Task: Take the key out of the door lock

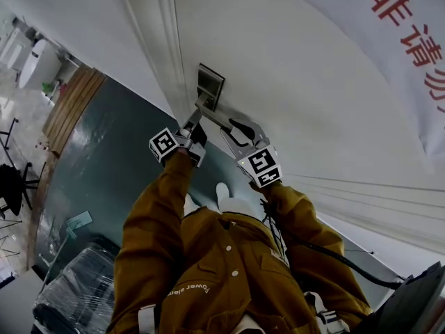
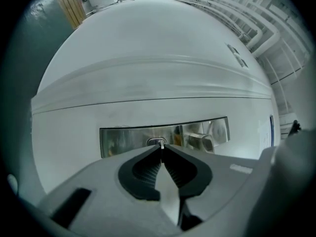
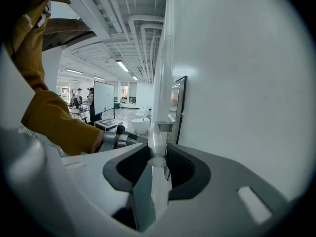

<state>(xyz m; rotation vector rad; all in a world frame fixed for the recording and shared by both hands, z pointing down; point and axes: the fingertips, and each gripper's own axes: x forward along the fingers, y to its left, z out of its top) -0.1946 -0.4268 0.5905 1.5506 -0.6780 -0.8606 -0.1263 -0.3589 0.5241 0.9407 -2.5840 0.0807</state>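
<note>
A steel lock plate point(image 1: 211, 83) sits on the white door point(image 1: 292, 75), with a lever handle point(image 1: 217, 115) sticking out from it. In the left gripper view the plate point(image 2: 123, 139) fills the middle, and a small silver key point(image 2: 161, 143) stands in its keyhole. My left gripper point(image 2: 161, 150) is shut on that key, its tips pinching the key's end. My right gripper point(image 3: 158, 154) is shut on the door handle point(image 3: 155, 137), which runs back to the plate point(image 3: 177, 105). In the head view the left gripper point(image 1: 192, 126) and the right gripper point(image 1: 240, 134) sit side by side below the plate.
A raised moulding point(image 1: 163, 40) runs along the door beside the lock. A white banner with red characters point(image 1: 410, 26) hangs at the upper right. Teal floor point(image 1: 104, 158) lies to the left, with a plastic-wrapped bundle point(image 1: 76, 291) and a dark case point(image 1: 417, 301) low down.
</note>
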